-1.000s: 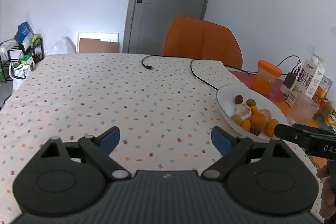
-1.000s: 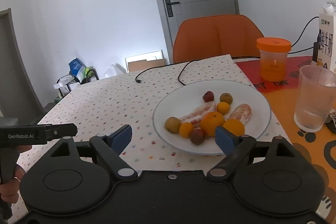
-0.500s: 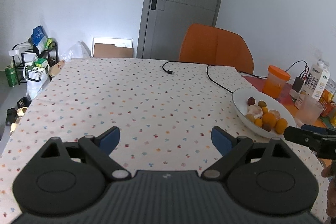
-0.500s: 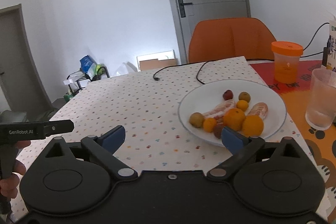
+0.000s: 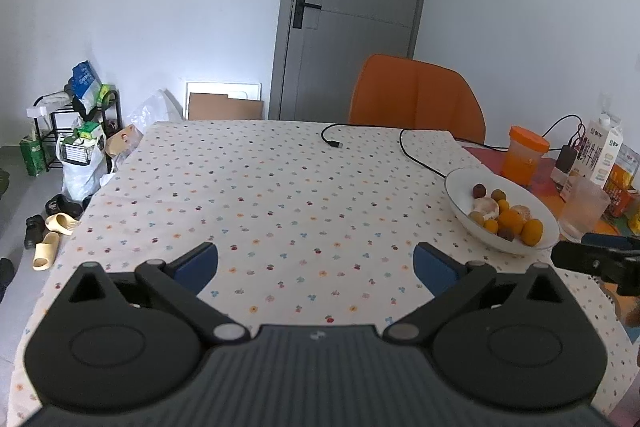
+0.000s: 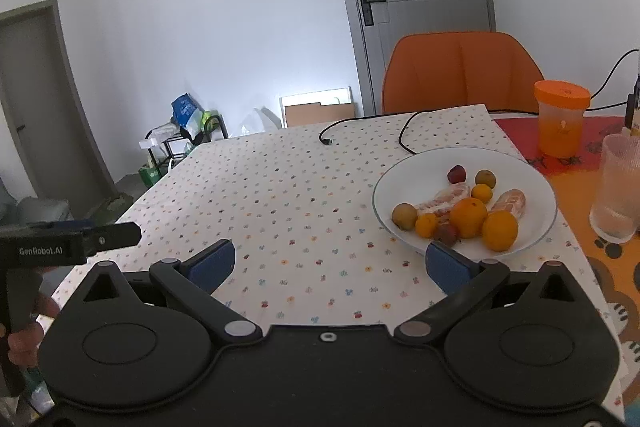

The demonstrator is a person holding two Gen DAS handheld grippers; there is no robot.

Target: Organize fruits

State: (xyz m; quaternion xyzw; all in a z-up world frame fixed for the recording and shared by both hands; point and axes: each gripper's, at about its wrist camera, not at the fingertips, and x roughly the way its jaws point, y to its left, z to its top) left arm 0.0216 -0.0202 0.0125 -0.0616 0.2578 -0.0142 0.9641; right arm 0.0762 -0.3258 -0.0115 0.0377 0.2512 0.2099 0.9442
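Fruits (image 6: 468,211) lie heaped in a white plate (image 6: 408,171) on the right part of the worktop (image 5: 260,195), which wears a pale cloth sprinkled with small coloured dots. White walls close the room, with a grey door (image 5: 360,7) behind and an orange chair (image 5: 416,99) drawn up to the far edge. On the floor to the left stand a black rack (image 5: 52,123) crowded with bags, and some slippers (image 5: 52,231). A black cable (image 5: 408,147) curls over the cloth towards the plate. Beyond the plate stand an orange-lidded cup (image 6: 560,119), a ribbed glass (image 6: 616,187) and a milk carton (image 5: 600,151).

The left gripper (image 5: 316,263) is opening, its jaws wide over bare cloth, nothing between them. The right gripper (image 6: 330,263) is likewise opening and holds nothing, the plate's near rim just beyond its right finger.
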